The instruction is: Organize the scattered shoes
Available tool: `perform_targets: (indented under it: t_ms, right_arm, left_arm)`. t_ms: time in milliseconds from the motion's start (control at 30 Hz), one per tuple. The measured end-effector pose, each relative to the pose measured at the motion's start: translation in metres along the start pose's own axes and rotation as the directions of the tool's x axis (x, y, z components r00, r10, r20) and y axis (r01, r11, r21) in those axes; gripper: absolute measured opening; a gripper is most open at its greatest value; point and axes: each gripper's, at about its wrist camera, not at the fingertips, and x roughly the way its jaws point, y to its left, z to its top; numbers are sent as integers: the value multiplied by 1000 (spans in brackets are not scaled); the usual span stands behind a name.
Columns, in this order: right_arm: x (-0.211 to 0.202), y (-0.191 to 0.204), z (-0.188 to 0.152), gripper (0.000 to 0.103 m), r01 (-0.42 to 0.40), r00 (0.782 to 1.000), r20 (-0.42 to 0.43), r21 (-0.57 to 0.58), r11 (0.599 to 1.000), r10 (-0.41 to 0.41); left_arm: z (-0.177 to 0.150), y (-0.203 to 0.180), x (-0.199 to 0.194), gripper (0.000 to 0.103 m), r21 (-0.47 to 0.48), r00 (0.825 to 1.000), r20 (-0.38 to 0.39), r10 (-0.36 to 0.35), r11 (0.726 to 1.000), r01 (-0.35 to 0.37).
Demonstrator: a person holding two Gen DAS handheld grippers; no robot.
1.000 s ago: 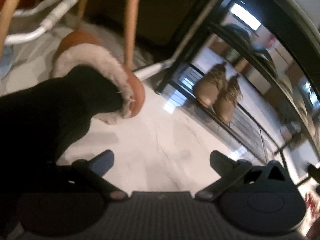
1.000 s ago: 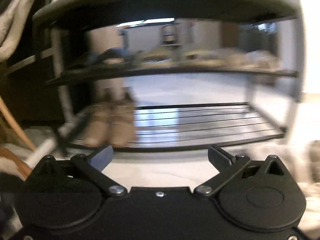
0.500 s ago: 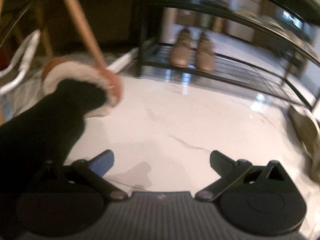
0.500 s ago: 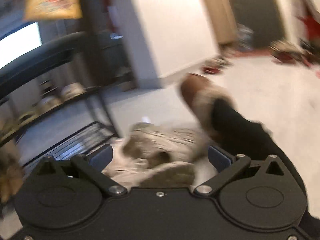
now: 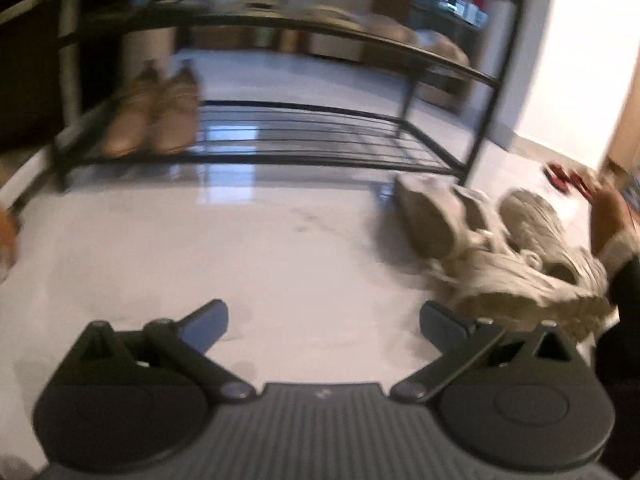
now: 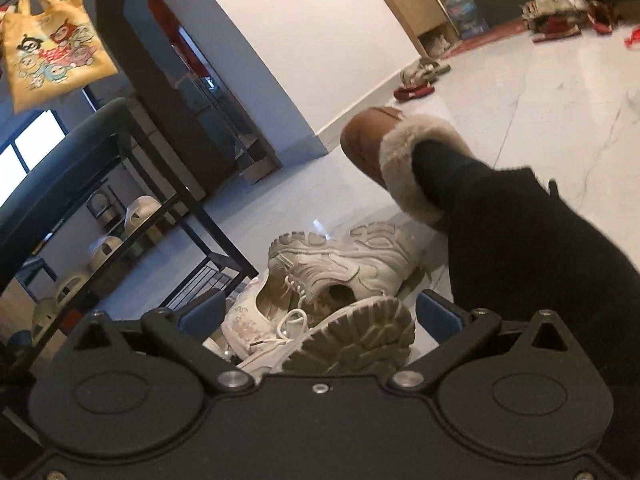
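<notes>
1. Nearest the left wrist camera, the left gripper (image 5: 324,322) hangs over bare white marble floor (image 5: 280,248) in front of the shoe rack (image 5: 320,144); its jaws are spread wide with nothing between them.
2. Just off the rack's right front leg, a heap of pale chunky sneakers (image 5: 492,248) lies tumbled on the floor, some on their sides with soles showing.
3. On the rack's lowest wire shelf, at its left end, a pair of tan shoes (image 5: 154,114) stands side by side; the rest of that shelf is bare.
4. On the shelf above, blurred pale shoes can be made out, too smeared to name.
5. Close to the rack's corner leg in the right wrist view, the right gripper (image 6: 318,314) sits low over the same heap, jaws wide apart and gripping nothing.
6. Between its fingers lies a white sneaker (image 6: 360,338) with its sole turned up, and just behind it a second sneaker (image 6: 344,264) lies on its side.
7. Beyond the heap from the rack, a person's foot in a brown fur-lined slipper (image 6: 384,152) rests on the floor, with a black trouser leg (image 6: 532,240) above it.
8. Above the rack, a yellow cartoon tote bag (image 6: 52,56) hangs.
</notes>
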Motion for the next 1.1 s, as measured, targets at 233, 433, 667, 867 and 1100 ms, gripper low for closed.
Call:
perform_targets:
  t_ms: [233,433,667,867,1100]
  right_arm:
    - [12,1,-3,103,-21,1000,-24,-4,1000,21]
    - [15,2,-5,103,-23,999,-31,12,1000,24]
    - [16,0,-5,103,-29,999,-31,39,999,30]
    - [14,-2,-4,103,-26,999,-24,54,998,28]
    - [16,-2,-6,103,-16,999,-27,50,999,18]
  left_arm:
    - [4,-51,36,102,109,993,-101,69,992,-58]
    - [7,-64,52,102,130,982,-166,94,989,-73]
    - [16,-83,65,102,125,980,-197,43,992,-18]
    - [30,-114,87,102,129,983,-178,-42,989,66]
    - [42,-150,116,102,162,984,-173,-44,984,72]
